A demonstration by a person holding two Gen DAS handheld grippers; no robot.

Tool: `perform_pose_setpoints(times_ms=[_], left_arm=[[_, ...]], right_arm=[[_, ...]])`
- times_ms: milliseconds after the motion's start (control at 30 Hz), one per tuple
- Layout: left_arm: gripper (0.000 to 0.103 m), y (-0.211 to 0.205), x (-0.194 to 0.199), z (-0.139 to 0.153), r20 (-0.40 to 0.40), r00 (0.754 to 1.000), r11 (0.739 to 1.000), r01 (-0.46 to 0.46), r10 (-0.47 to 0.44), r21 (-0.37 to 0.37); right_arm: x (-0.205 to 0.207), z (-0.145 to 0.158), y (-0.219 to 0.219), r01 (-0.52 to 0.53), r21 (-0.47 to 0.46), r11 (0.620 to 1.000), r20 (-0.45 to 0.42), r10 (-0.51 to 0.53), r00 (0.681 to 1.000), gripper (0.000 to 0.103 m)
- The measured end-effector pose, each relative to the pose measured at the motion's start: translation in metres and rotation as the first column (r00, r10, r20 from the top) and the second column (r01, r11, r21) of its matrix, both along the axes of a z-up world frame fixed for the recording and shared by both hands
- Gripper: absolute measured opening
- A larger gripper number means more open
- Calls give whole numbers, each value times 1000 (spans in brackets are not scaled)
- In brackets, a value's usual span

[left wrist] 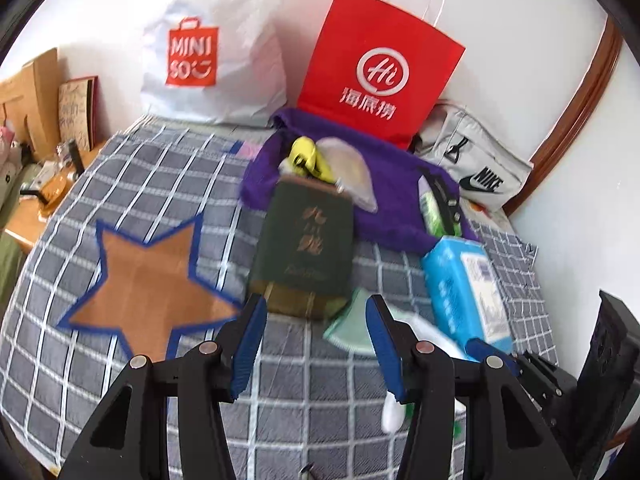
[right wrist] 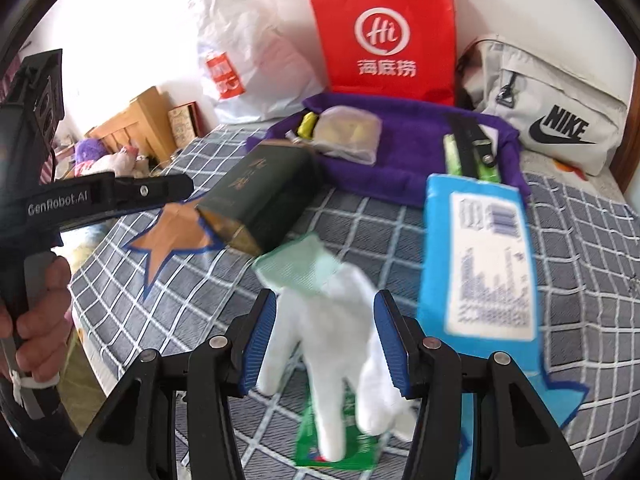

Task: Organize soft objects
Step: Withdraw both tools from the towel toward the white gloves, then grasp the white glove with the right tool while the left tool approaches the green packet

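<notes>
Glove (right wrist: 332,320) between box (right wrist: 260,196) and tissue pack (right wrist: 480,264), towel (right wrist: 400,176) behind

The right gripper (right wrist: 326,340) is hovering with its jaws apart over a white glove (right wrist: 340,344), which is lying on a green packet (right wrist: 340,448) on the checked bedcover (right wrist: 580,248). A blue pack (right wrist: 480,256) is lying just right of the glove, and a dark green bag (right wrist: 264,196) is resting on its side beside an orange star (right wrist: 176,236). Behind them a purple cloth (right wrist: 400,176) is spreading before a red bag (right wrist: 384,32), a white bag (right wrist: 248,52) and a Nike bag (right wrist: 560,120), while a hand (right wrist: 36,320) is holding the left gripper (right wrist: 104,200) at the left edge.
</notes>
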State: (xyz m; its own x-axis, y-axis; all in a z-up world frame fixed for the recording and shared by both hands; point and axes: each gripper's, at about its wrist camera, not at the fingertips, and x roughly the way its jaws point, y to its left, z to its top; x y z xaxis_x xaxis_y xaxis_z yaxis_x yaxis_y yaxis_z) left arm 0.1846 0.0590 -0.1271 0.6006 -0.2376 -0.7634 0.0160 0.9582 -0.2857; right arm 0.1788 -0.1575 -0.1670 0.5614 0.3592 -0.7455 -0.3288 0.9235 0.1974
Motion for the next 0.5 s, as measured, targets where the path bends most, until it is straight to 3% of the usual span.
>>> perform_pose_setpoints(times_ms=[400, 433, 467, 500], left_arm=[[49, 16, -34, -37, -66, 998, 1000, 12, -11, 6], [49, 17, -35, -38, -70, 997, 1000, 13, -13, 7], [49, 18, -36, -39, -73, 997, 1000, 12, -12, 8], [49, 19, -37, -39, -75, 997, 1000, 10, -9, 9]], right_arm=[[4, -45, 42, -29, -71, 997, -10, 29, 1000, 50], [6, -48, 42, -17, -73, 997, -13, 16, 1000, 39], [8, -51, 42, -8, -74, 997, -19, 6, 1000, 16], [11, -54, 42, -3, -67, 998, -30, 1, 1000, 7]])
